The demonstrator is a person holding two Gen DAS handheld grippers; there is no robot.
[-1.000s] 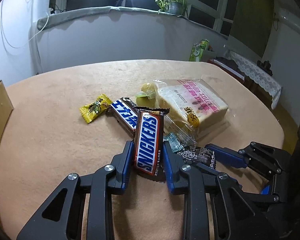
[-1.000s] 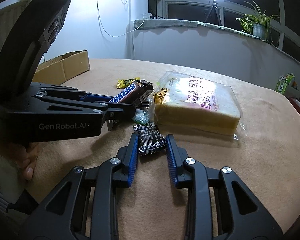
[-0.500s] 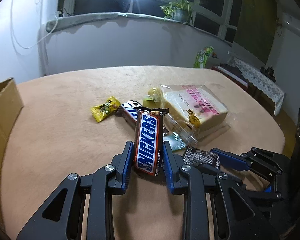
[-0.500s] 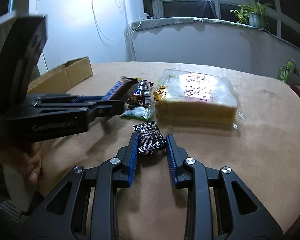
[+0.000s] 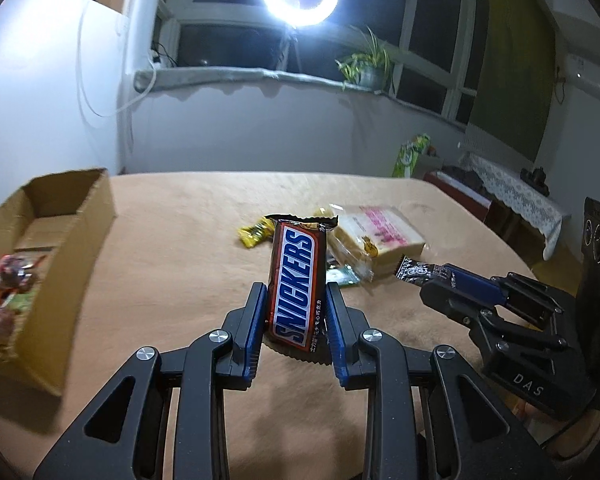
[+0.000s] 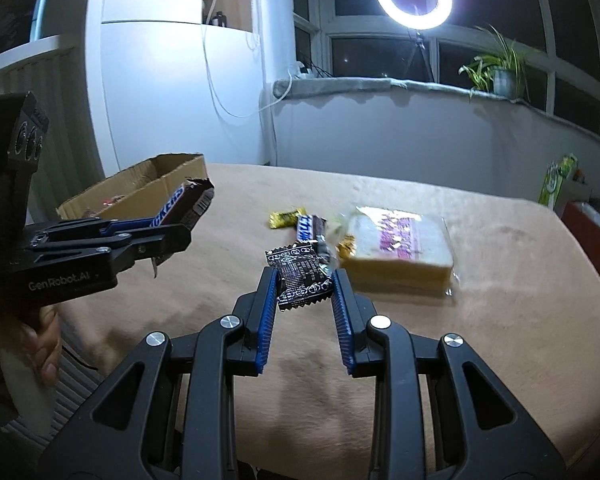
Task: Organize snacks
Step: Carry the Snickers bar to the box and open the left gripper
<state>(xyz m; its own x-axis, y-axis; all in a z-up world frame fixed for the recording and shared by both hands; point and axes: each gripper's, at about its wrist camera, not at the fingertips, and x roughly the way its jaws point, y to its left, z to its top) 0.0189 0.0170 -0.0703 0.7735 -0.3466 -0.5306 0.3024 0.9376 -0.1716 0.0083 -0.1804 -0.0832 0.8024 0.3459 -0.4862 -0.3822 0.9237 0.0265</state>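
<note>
Left wrist: Snickers bar [image 5: 296, 286] stands lengthwise, pointing away.

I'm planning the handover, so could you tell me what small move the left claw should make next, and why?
Probably carry it left, over the cardboard box. The left claw is shut on the Snickers bar, lifted clear of the table, and the open box already holds snacks. The right claw grips a black packet and could follow.
</note>
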